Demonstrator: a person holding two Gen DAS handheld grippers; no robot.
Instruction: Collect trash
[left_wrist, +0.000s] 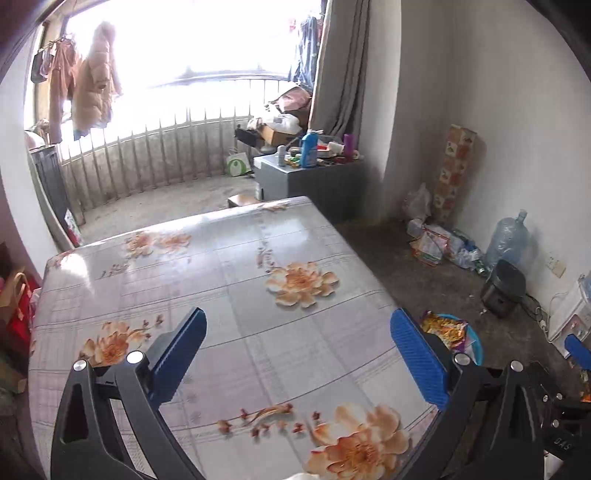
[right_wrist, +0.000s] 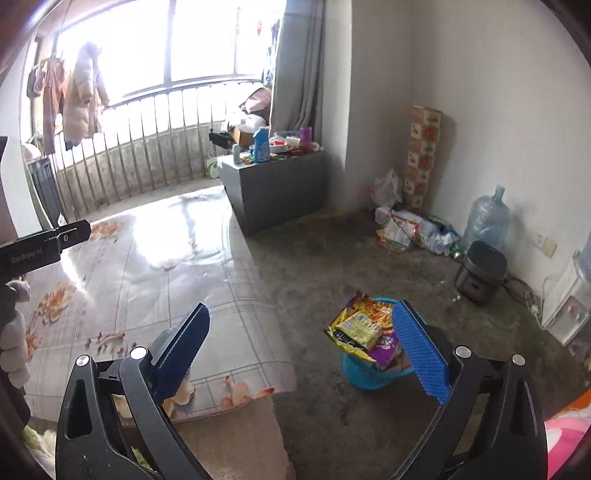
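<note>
tongs first: your left tongs (left_wrist: 297, 354) and right tongs (right_wrist: 301, 347) both gape wide, empty. below them the floral oilcloth-covered surface (left_wrist: 229, 266) looks cleared. beside it on the floor, crinkly yellow and purple snack wrappers (right_wrist: 364, 328) heap over a small blue plastic bin (right_wrist: 364, 376). they look light, limp, slippery; pinch a flat edge if one slides off.

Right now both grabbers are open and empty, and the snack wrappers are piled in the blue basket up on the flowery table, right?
Not quite. The blue basket holding the snack wrappers sits on the floor beside the flowery table, not on it; the right wrist view shows this. The rest is right: the left gripper and right gripper are both open and empty.
</note>
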